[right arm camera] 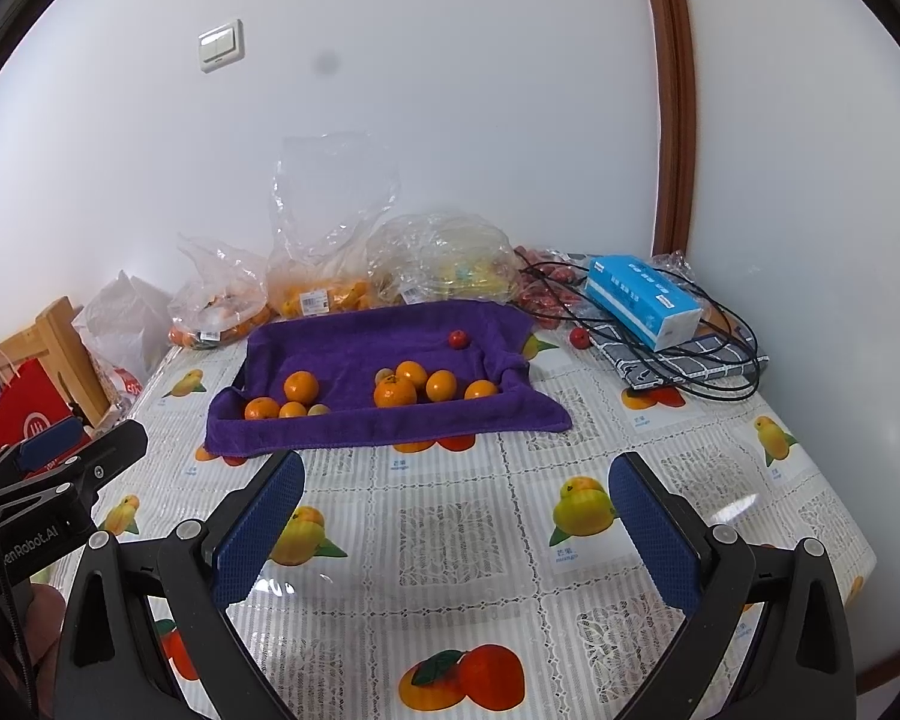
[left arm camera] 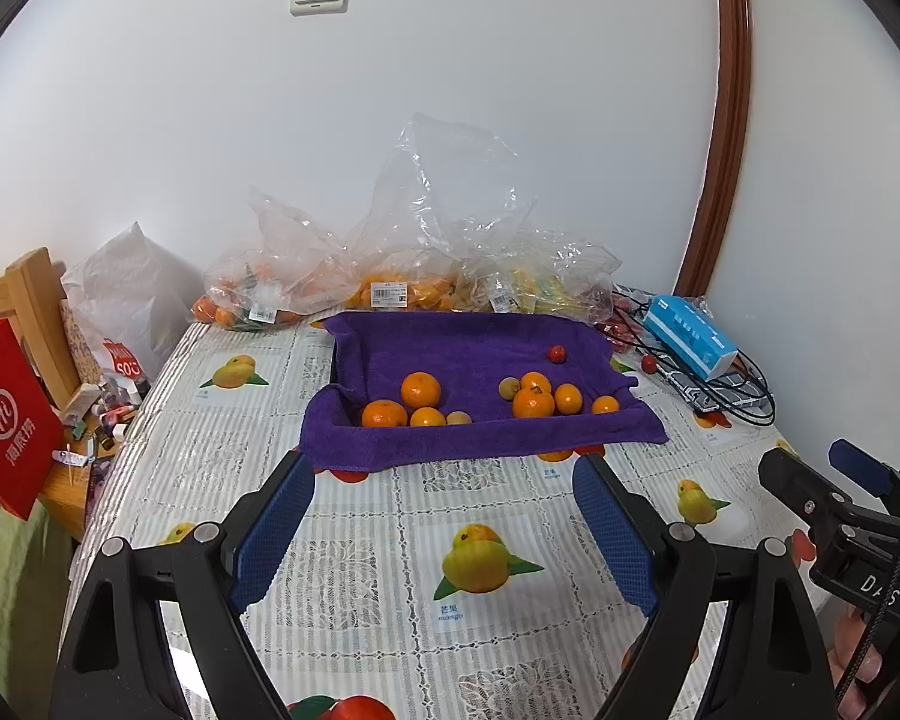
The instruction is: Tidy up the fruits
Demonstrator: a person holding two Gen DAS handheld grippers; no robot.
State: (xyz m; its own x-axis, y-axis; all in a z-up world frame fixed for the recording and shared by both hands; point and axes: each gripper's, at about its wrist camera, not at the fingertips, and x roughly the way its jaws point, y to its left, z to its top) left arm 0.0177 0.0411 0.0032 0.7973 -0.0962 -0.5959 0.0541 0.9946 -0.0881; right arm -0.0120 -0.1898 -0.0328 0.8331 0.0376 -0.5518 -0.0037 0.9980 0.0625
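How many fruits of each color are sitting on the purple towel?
On the purple towel:
orange fruits: 7
small tan fruits: 2
small red fruit: 1
Total: 10

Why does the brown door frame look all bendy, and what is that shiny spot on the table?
Left wrist view: the fisheye lens bows the brown wooden door frame. Right wrist view: light glares off the glossy fruit-print tablecloth, and a dark smudge sits on the wall.
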